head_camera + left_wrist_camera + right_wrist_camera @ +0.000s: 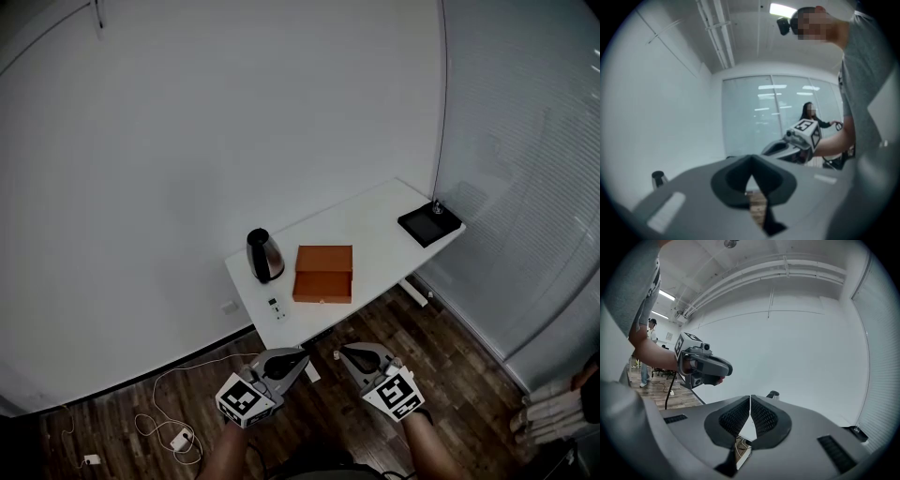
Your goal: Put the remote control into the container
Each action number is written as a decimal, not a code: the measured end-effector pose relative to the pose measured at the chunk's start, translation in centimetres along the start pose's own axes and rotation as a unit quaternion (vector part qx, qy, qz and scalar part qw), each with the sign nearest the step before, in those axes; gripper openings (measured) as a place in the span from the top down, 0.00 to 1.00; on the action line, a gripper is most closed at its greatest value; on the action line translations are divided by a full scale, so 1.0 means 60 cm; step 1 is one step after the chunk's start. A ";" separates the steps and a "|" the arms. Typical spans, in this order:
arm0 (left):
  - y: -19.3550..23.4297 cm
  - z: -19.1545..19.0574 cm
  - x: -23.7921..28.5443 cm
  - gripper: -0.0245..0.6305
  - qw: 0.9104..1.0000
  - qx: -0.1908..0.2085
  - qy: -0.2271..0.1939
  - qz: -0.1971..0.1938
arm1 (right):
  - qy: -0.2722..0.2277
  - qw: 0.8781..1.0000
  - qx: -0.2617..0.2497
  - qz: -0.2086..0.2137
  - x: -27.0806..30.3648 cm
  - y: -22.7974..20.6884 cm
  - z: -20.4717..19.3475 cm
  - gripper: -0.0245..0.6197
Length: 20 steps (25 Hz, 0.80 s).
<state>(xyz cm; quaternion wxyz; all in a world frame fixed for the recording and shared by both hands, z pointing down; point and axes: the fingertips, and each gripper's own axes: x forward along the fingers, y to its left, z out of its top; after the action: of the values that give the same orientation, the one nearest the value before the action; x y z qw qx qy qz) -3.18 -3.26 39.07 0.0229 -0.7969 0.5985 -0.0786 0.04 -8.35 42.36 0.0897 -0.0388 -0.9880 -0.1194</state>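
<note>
The remote control (pixel 276 308), small and white with dark buttons, lies near the front edge of the white table (pixel 375 220). Just right of it sits the orange container (pixel 323 273), a flat box that looks open. Both grippers hover over the wooden floor, short of the table and apart from the remote. My left gripper (pixel 302 359) is shut with nothing between its jaws, its tips (pixel 751 159) meeting. My right gripper (pixel 342 354) is likewise shut and empty, its ribbed pads (pixel 761 414) touching at the tip. Each gripper shows in the other's view: right gripper (pixel 797 140), left gripper (pixel 701 364).
A dark steel kettle (pixel 264 255) stands on the table left of the container. A black pad (pixel 429 224) lies at the table's far right end. White cables and a plug (pixel 178 439) trail on the floor at left. Blinds (pixel 525 169) line the right side.
</note>
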 end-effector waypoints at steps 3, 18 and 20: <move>0.012 -0.002 0.003 0.96 1.000 0.001 -0.007 0.007 | 0.005 1.000 -0.007 0.008 0.011 -0.001 -0.004 0.94; 0.199 -0.054 -0.015 0.96 0.999 -0.027 -0.039 0.023 | 0.049 0.998 -0.030 0.014 0.170 -0.035 -0.010 0.94; 0.239 -0.069 -0.028 0.96 0.998 -0.031 -0.037 0.030 | 0.055 0.998 -0.025 0.014 0.204 -0.040 -0.011 0.94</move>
<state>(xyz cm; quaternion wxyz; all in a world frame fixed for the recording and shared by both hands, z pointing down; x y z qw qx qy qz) -17.91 -5.49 41.10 0.0227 -0.7810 0.6234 -0.0294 -12.07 -10.16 44.69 0.1446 -0.0478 -0.9776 -0.1451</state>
